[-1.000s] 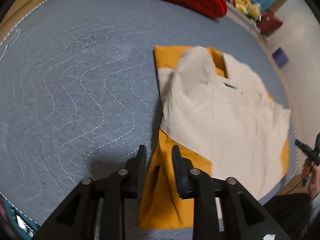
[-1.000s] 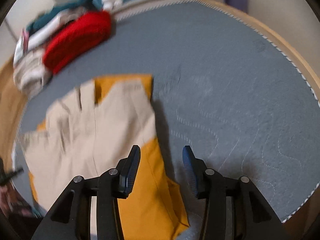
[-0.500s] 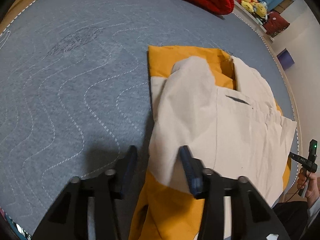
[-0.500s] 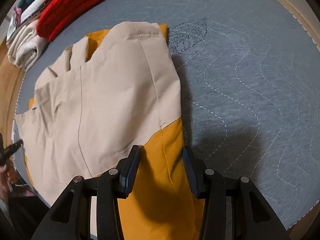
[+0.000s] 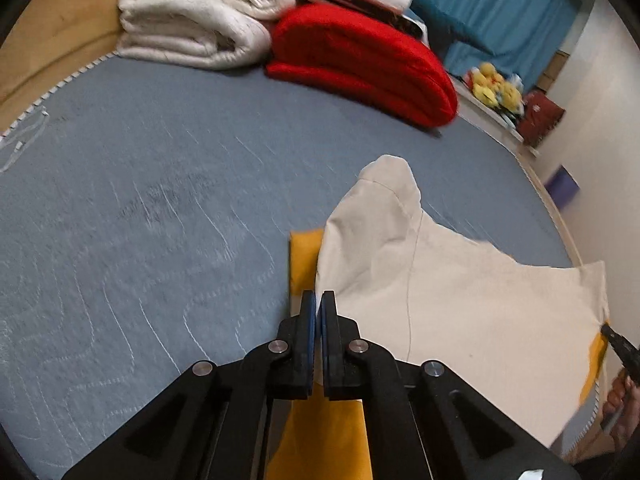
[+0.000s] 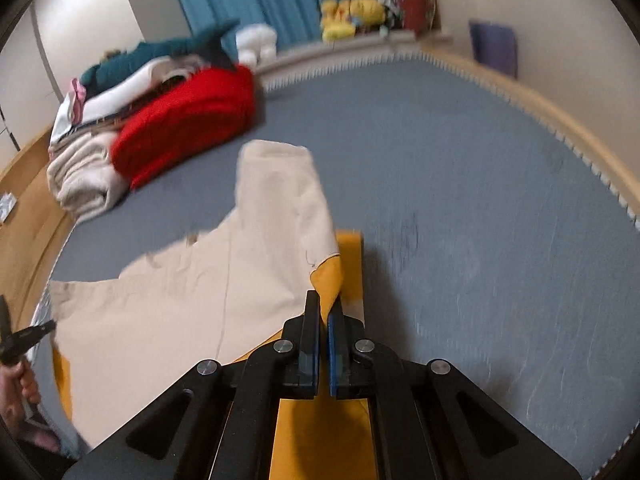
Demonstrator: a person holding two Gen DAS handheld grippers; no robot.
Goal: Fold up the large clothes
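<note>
A large beige and mustard-yellow garment (image 5: 452,300) lies on the grey quilted bed (image 5: 140,200); it also shows in the right wrist view (image 6: 180,308). My left gripper (image 5: 319,300) is shut on the garment's left edge, where beige meets yellow. My right gripper (image 6: 324,304) is shut on the garment's right edge at a yellow fold. Both hold the near part of the cloth lifted a little off the bed. The beige panel stretches away from the jaws, and one narrow end points toward the far side.
A folded red blanket (image 5: 360,60) and a folded cream blanket (image 5: 196,16) lie at the far edge of the bed, also in the right wrist view (image 6: 188,116). Yellow plush toys (image 6: 352,12) sit by blue curtains. The wooden bed rim (image 6: 560,128) curves right.
Both grippers were open over the garment's side edges; now both are shut on the cloth. The views have tipped up toward the far side, and the near cloth has risen.
</note>
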